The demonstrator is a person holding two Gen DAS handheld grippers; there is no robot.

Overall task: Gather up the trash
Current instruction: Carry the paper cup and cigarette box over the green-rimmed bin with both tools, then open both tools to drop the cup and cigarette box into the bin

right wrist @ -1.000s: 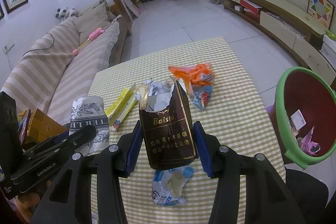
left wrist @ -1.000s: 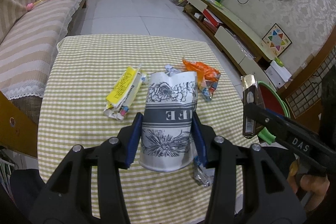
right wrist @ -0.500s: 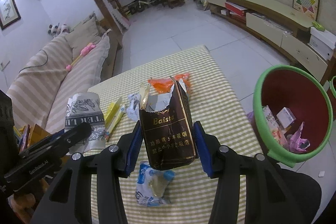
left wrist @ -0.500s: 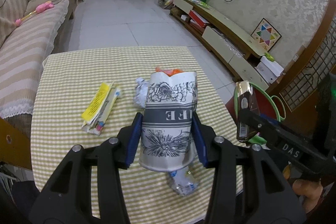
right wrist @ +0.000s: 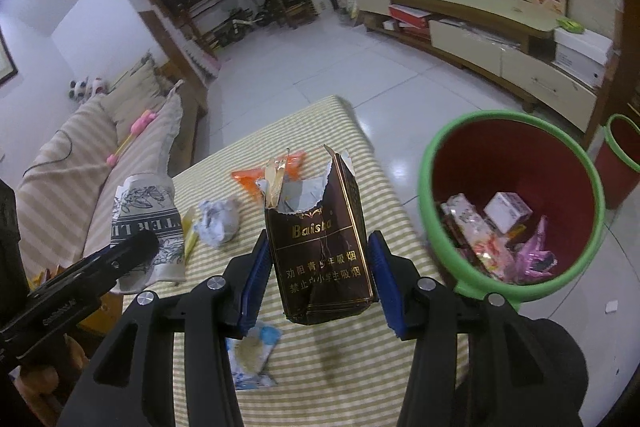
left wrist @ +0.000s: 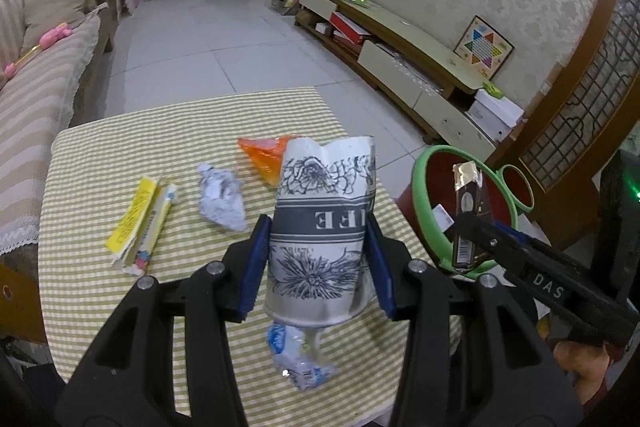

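My left gripper is shut on a dented paper cup with grey flower prints, held upside down above the checked table. A torn brown cigarette pack sits in my right gripper, which is shut on it. The pack hangs over the table's right edge, close to a red bin with a green rim that holds several wrappers. In the left wrist view the right gripper with the pack is in front of that bin.
On the table lie a yellow wrapper, a crumpled paper ball, an orange wrapper and a blue-white plastic wrapper. A second small red bin stands on the floor behind. A striped sofa lines the left side.
Both grippers have swung to the right with their loads. The green-rimmed bin has come much closer and larger in the right wrist view.
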